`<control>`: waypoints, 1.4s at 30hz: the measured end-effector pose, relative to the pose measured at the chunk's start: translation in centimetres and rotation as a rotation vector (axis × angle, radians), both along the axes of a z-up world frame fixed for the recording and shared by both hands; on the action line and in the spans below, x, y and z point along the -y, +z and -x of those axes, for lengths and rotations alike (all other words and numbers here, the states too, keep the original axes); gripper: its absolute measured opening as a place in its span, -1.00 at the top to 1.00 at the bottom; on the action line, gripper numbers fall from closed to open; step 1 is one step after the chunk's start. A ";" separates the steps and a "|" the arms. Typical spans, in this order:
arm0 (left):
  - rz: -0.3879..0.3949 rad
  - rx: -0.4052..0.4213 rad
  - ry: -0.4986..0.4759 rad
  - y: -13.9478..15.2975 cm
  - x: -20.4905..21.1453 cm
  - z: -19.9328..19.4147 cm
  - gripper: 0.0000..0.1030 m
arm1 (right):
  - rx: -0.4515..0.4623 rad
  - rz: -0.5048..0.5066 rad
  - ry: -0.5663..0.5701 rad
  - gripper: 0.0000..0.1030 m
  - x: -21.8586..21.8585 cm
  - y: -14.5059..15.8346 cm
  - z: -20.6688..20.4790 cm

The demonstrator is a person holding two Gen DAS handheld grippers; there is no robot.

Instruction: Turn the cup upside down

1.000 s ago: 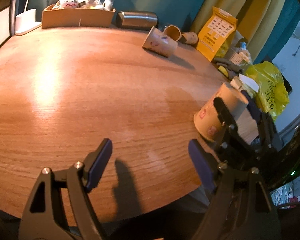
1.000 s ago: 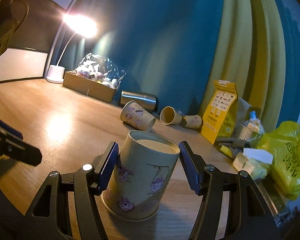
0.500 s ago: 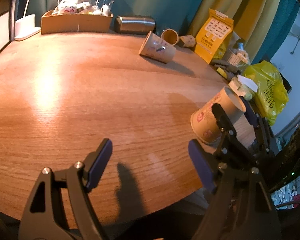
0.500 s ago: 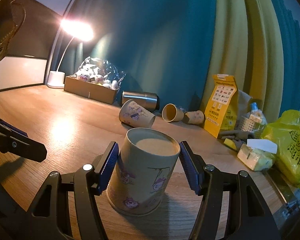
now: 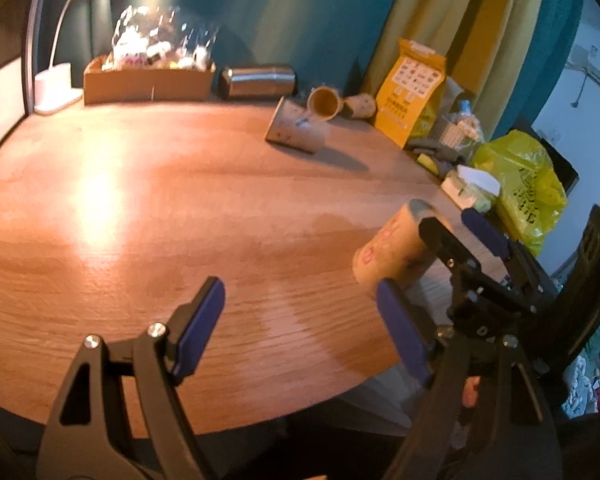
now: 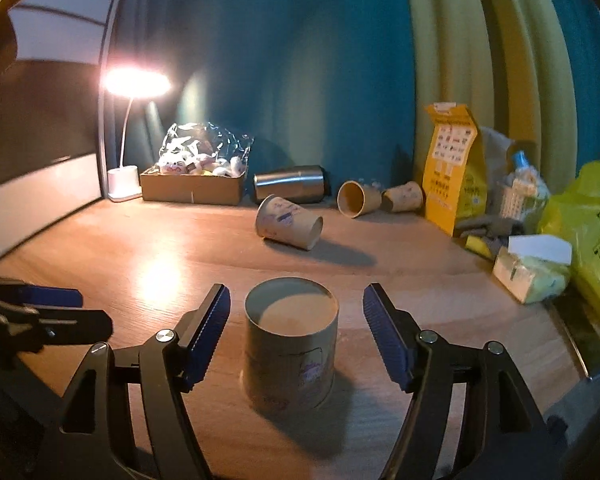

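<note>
A: Start with the biggest thing. What carries it all?

B: A round wooden table [image 6: 148, 240]. Its curved near edge runs below the left gripper [image 5: 300, 312] in the left wrist view, and the broad middle of the top is bare wood with lamp glare on it.

A: And along the far side?

B: A row against the teal curtain [image 6: 300, 80]: a white desk lamp [image 6: 124, 182] at far left, then a cardboard box [image 6: 192, 188] of small toys, a steel tumbler [image 6: 290, 182] on its side, and a tall yellow carton [image 6: 454, 168]. A yellow plastic bag [image 6: 588, 240] crowds the right edge, with a tissue pack [image 6: 528, 276] just beside it.

A: Where is the cup?

B: The paper cup [image 6: 290, 344] stands mouth down on the near right part of the table, flat base upward, close to the table's edge in the left wrist view [image 5: 392, 246].

A: Does the right gripper [image 6: 296, 320] have hold of it?

B: No. Its jaws stand wide, one on each side of the cup, with a clear gap on both sides.

A: The left one?

B: Spread wide as well, holding nothing, over bare wood near the table edge, to the left of the cup.

A: Other cups?

B: A second paper cup [image 6: 290, 222] lies on its side past the middle, well apart from the first. Two smaller cups [image 6: 358, 199] lie near the carton.
</note>
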State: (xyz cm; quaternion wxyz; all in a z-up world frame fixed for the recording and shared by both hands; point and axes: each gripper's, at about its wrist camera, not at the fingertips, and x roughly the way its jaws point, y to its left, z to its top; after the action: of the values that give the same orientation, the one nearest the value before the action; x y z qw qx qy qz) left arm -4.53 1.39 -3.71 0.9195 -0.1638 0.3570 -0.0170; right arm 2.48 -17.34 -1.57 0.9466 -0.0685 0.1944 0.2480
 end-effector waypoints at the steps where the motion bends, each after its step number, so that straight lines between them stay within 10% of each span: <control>1: -0.006 0.012 0.002 0.4 0.2 0.3 -0.55 | -0.024 -0.010 0.003 -0.41 0.3 0.5 0.2; 15: -0.084 0.143 0.029 5.8 2.6 5.7 -0.55 | -0.080 -0.072 -0.028 -0.42 3.3 6.2 4.5; 42: -0.137 0.185 0.034 8.0 3.9 7.3 -0.55 | -0.108 -0.099 -0.068 -0.53 6.7 6.8 5.3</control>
State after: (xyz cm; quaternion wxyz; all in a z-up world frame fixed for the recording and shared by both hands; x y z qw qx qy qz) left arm -11.81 -2.54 4.26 0.9577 -0.1042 0.2682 0.0079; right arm -2.79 -24.06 5.22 0.9448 -0.0016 0.2349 0.2284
